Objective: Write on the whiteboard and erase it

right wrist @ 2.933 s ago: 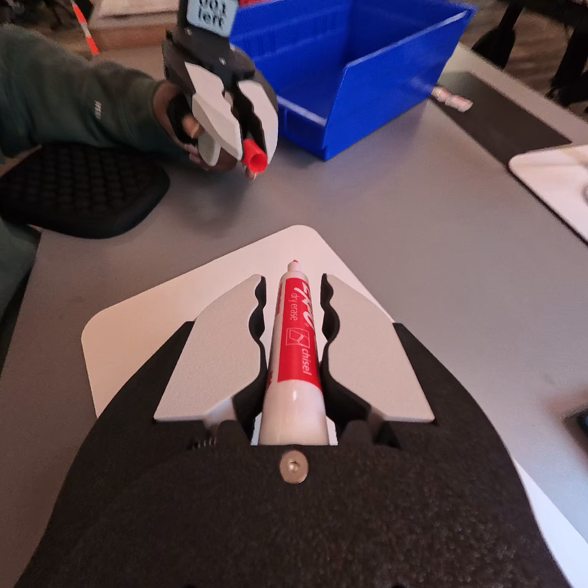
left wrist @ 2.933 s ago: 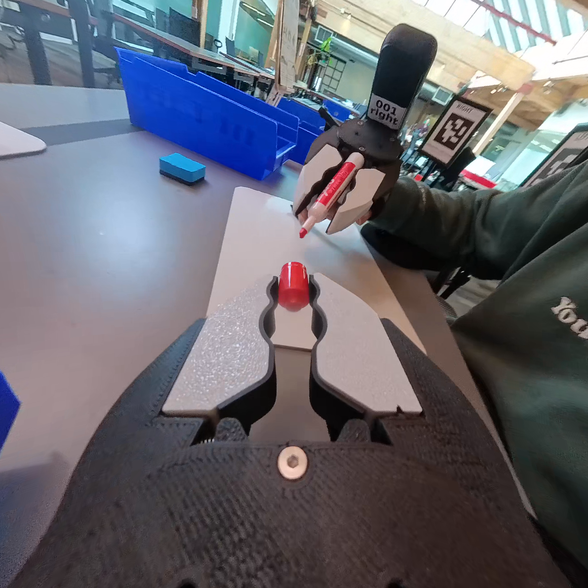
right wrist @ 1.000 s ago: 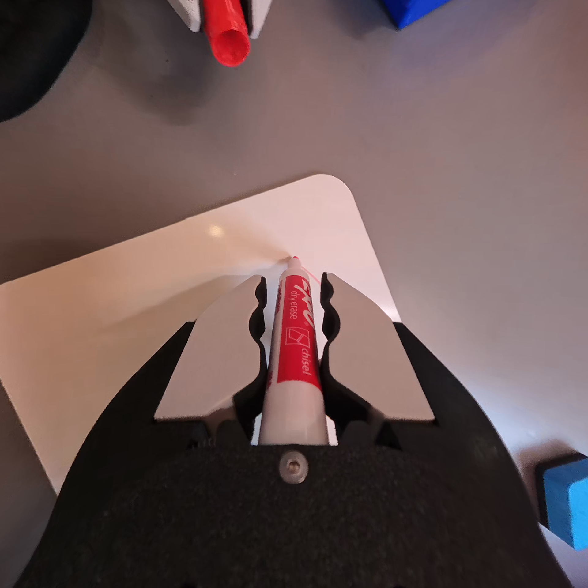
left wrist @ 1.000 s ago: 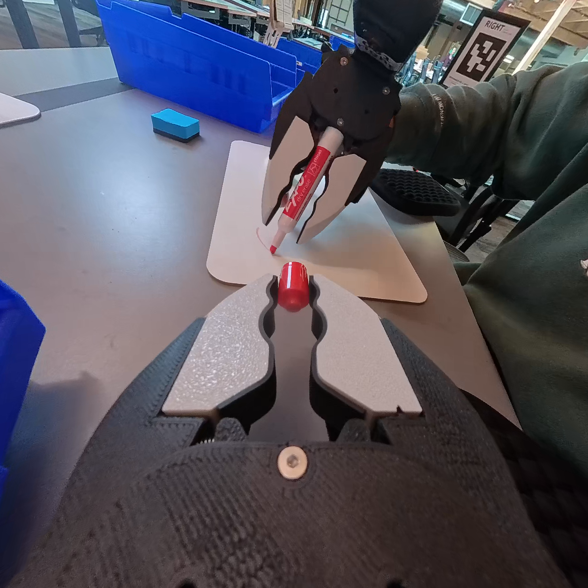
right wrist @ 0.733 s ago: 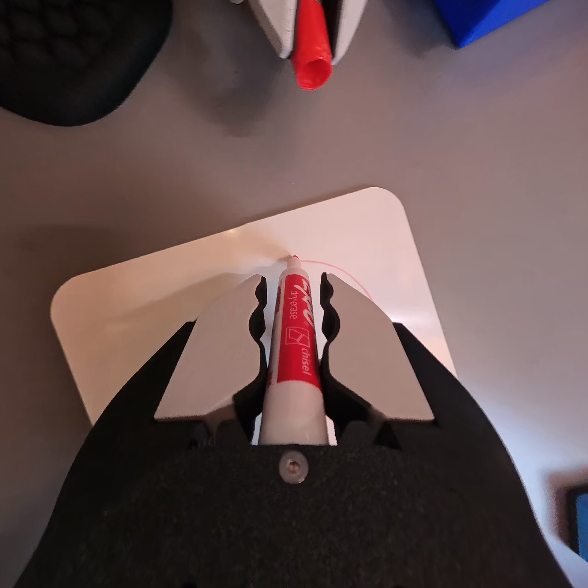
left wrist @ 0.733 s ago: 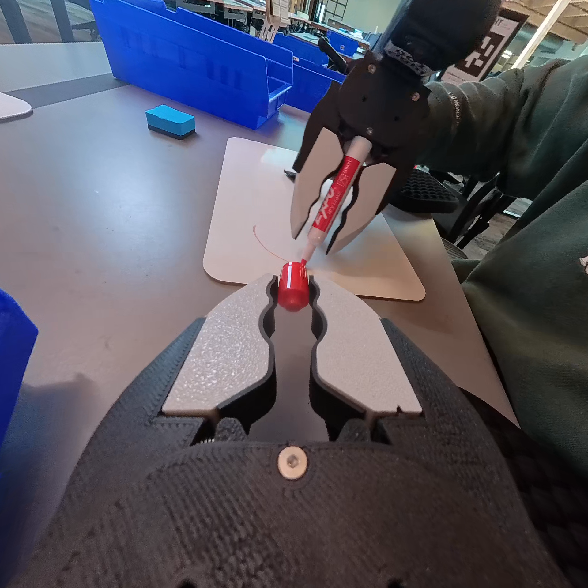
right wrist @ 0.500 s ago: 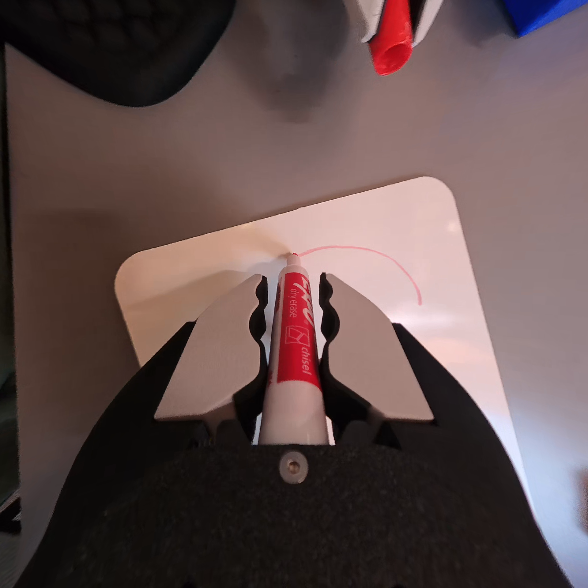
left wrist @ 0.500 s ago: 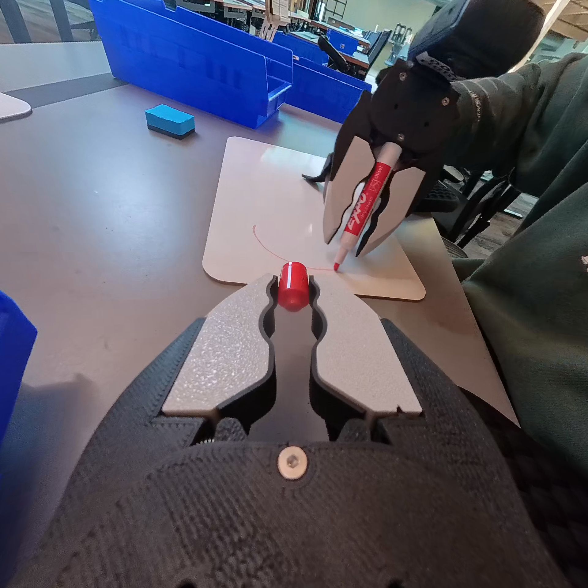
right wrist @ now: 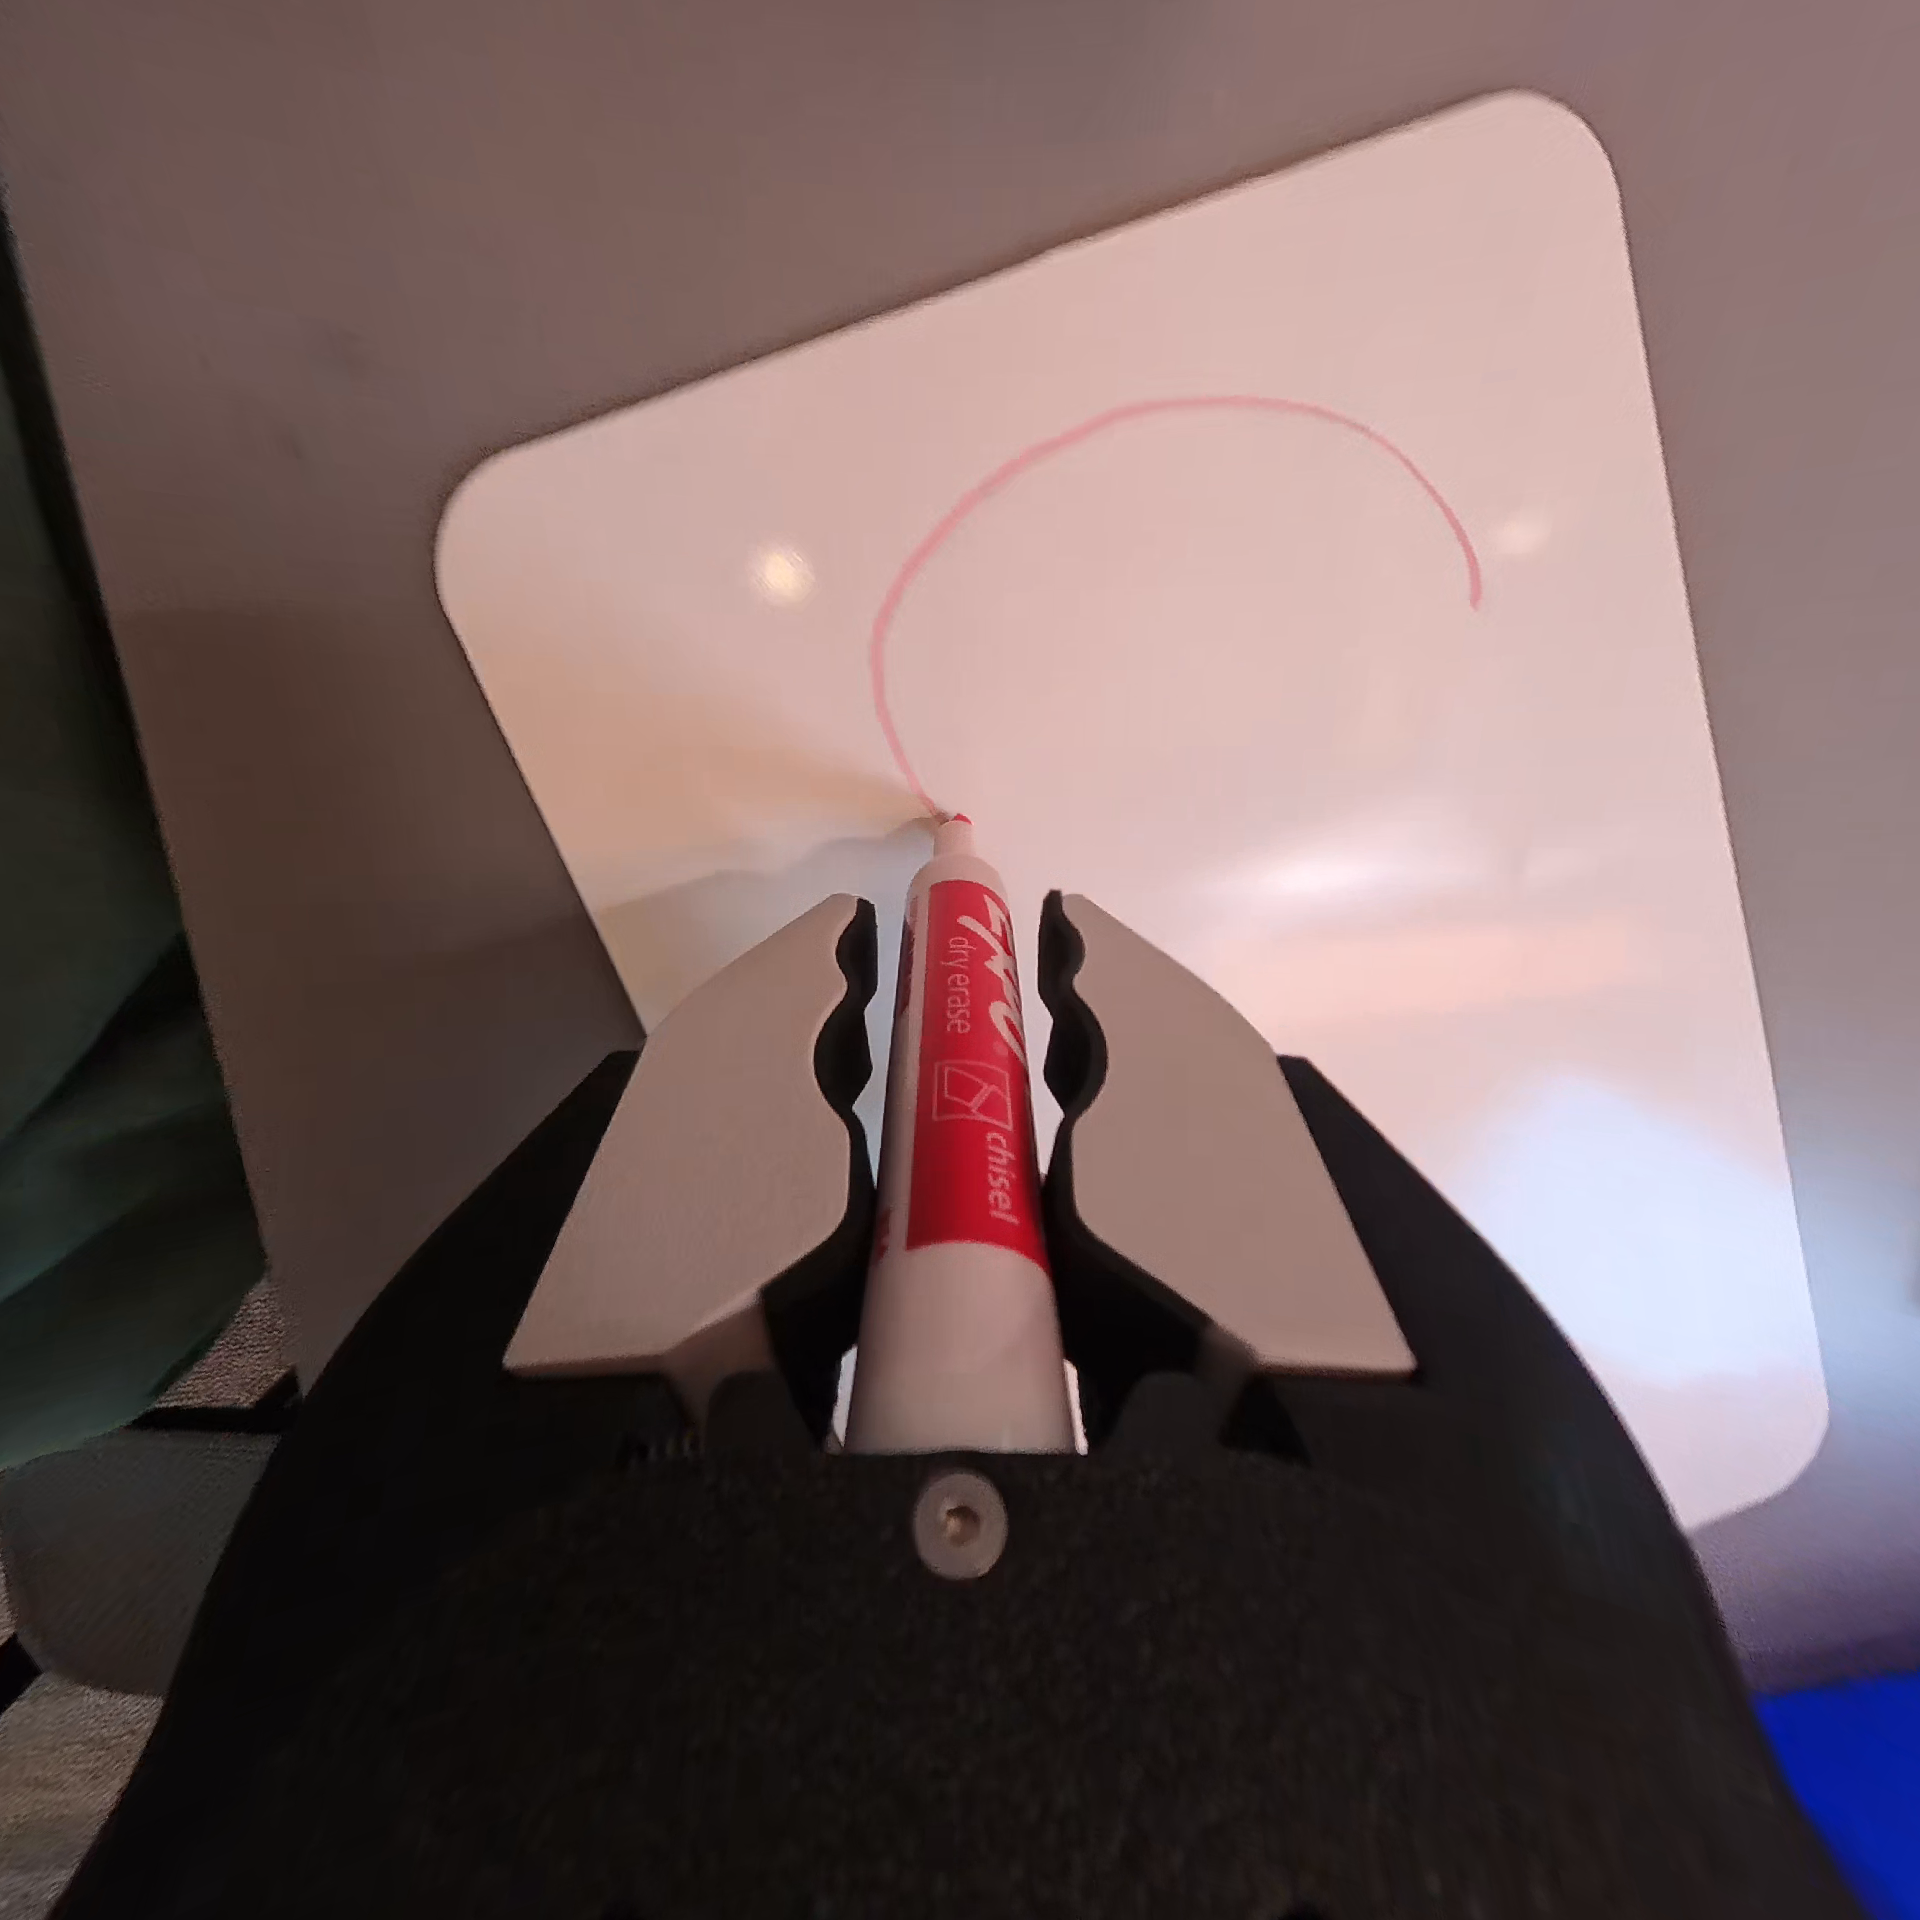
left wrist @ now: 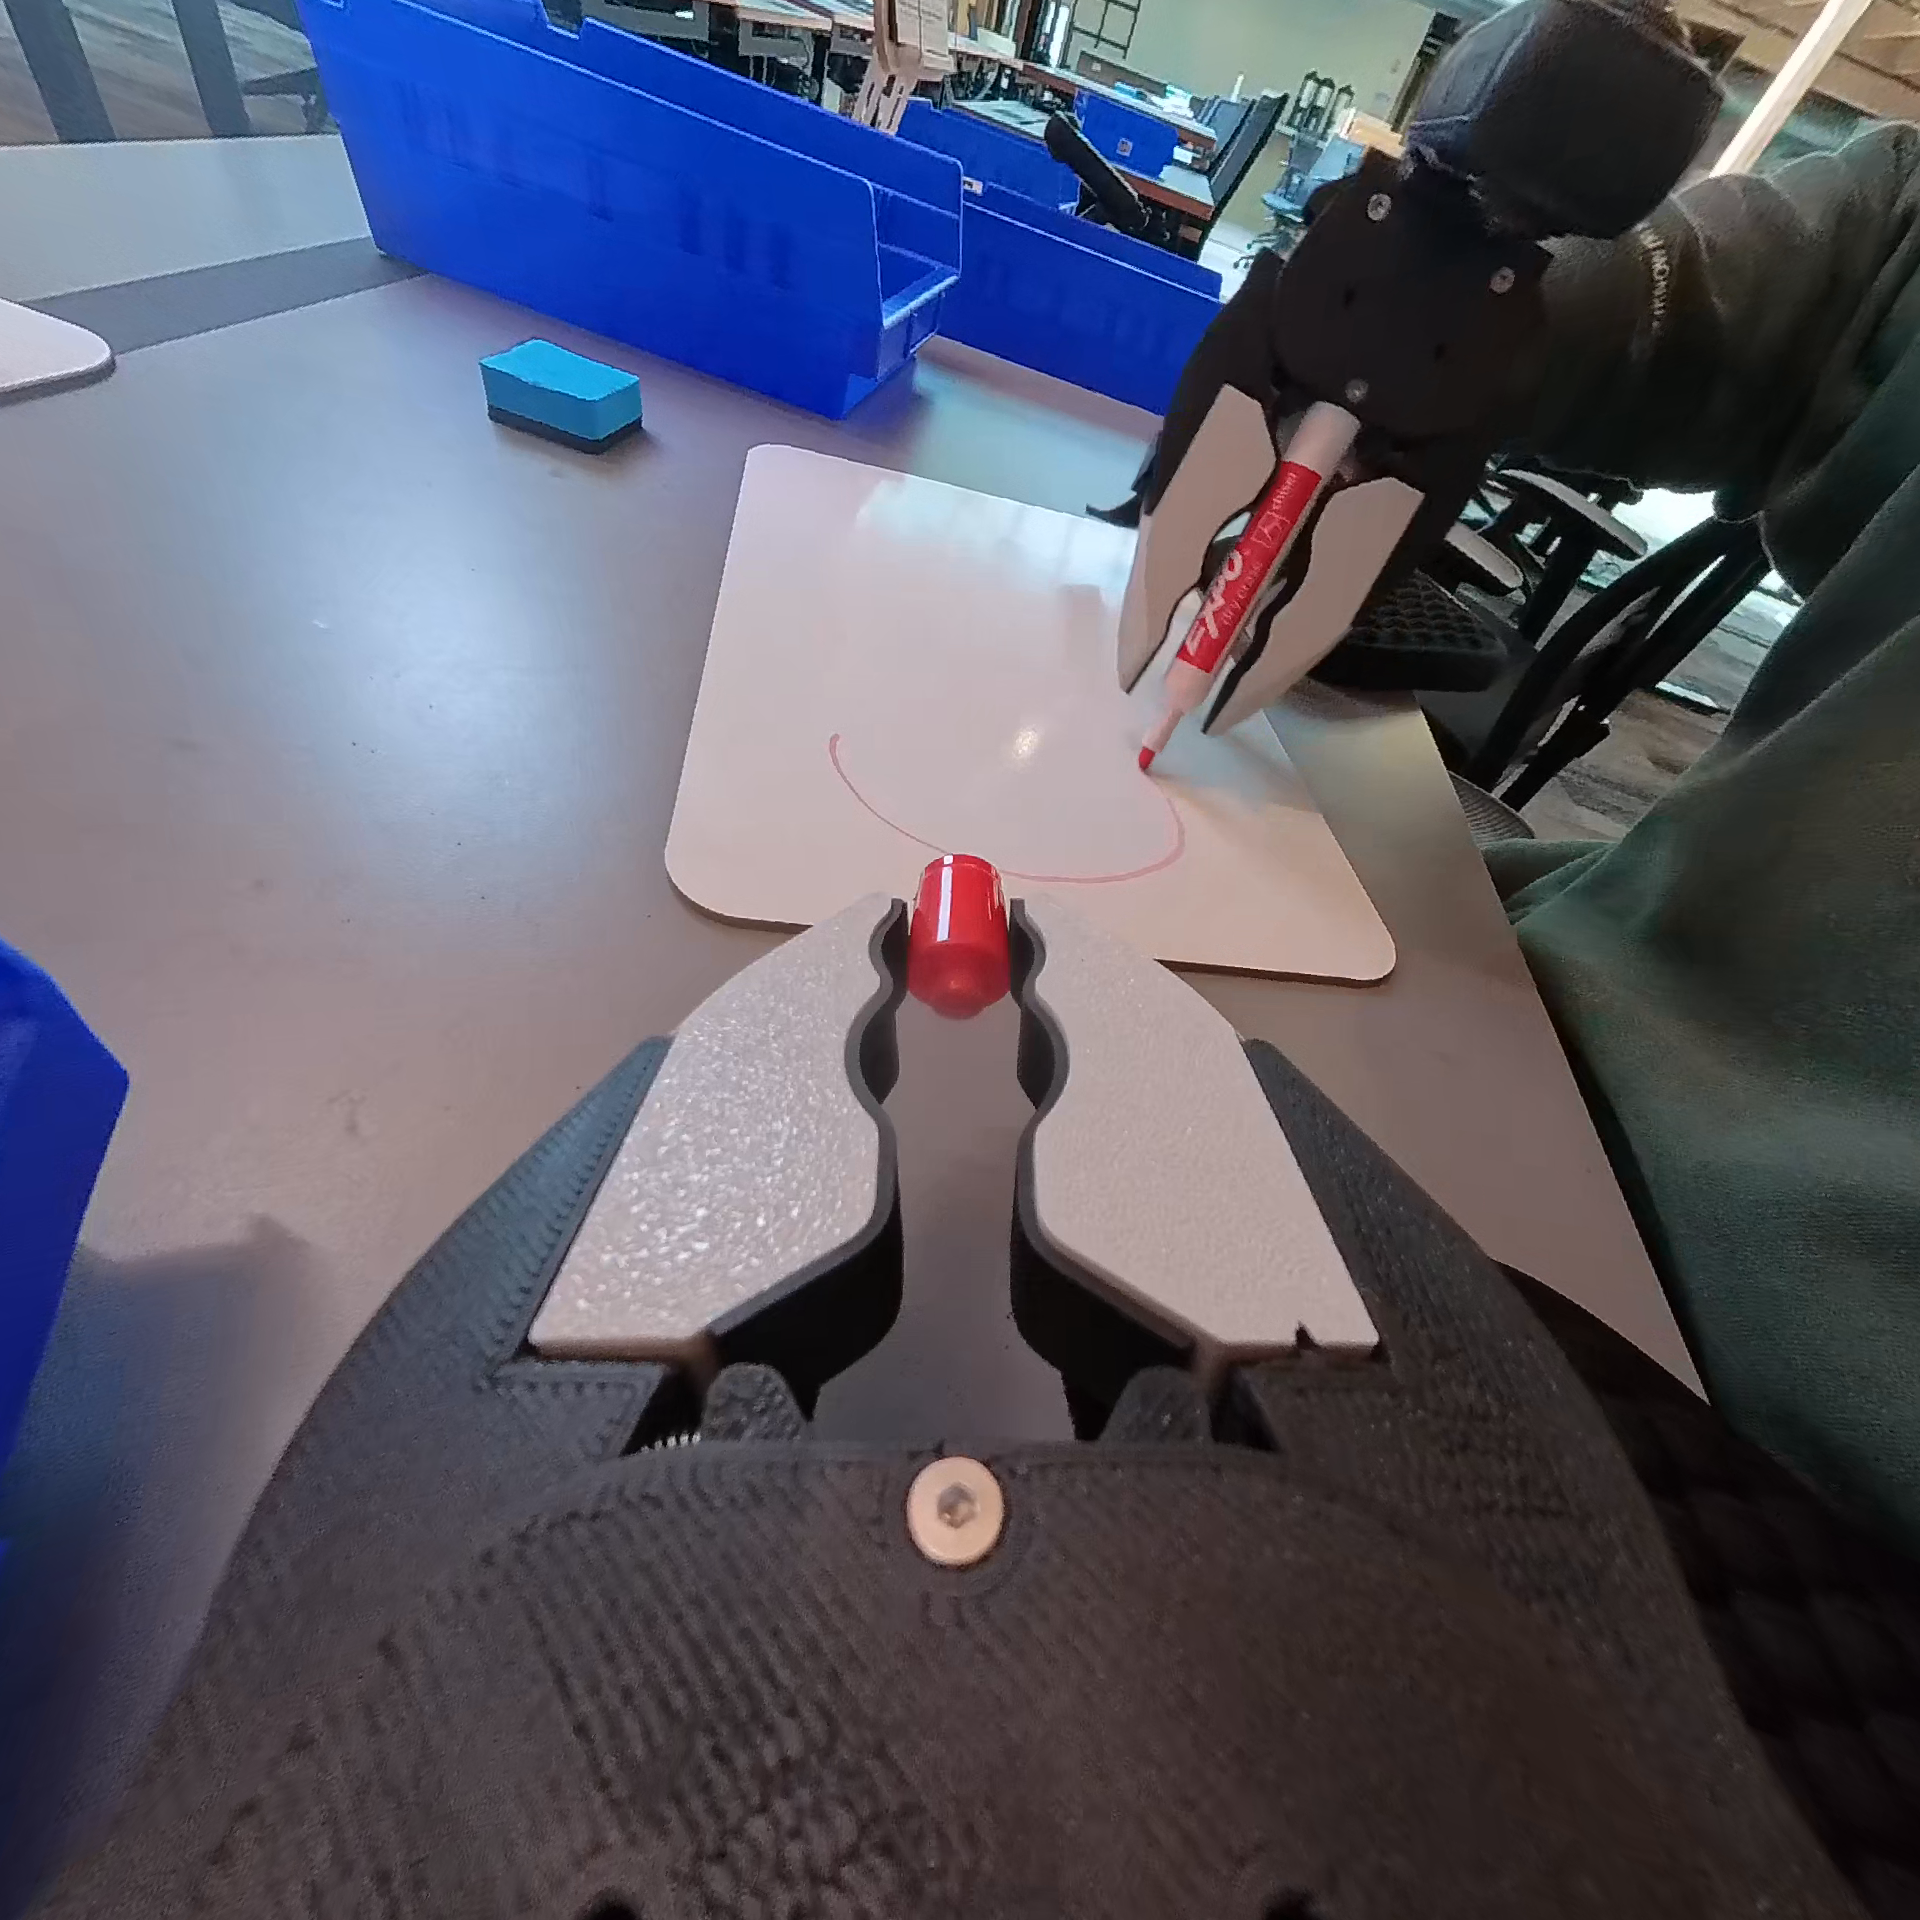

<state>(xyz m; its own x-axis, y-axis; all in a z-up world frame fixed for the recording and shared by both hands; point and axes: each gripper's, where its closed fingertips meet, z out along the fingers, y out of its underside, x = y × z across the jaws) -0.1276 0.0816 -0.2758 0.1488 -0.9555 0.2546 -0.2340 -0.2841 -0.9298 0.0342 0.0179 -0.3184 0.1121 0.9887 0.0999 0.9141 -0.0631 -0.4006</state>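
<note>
The whiteboard [left wrist: 935, 623] lies flat on the grey worktop [left wrist: 312, 727], bearing a red arc [right wrist: 1039, 457]; the right tongs [right wrist: 956, 914] pinch a red marker [right wrist: 966, 1091], tip touching the board; the left tongs [left wrist: 956, 914] pinch its cap [left wrist: 956, 935]; a blue eraser [left wrist: 561, 393] sits at ten o'clock, near blue bins [left wrist: 644, 208].

Blue bin [right wrist: 1849, 1756] cut off at corner.
</note>
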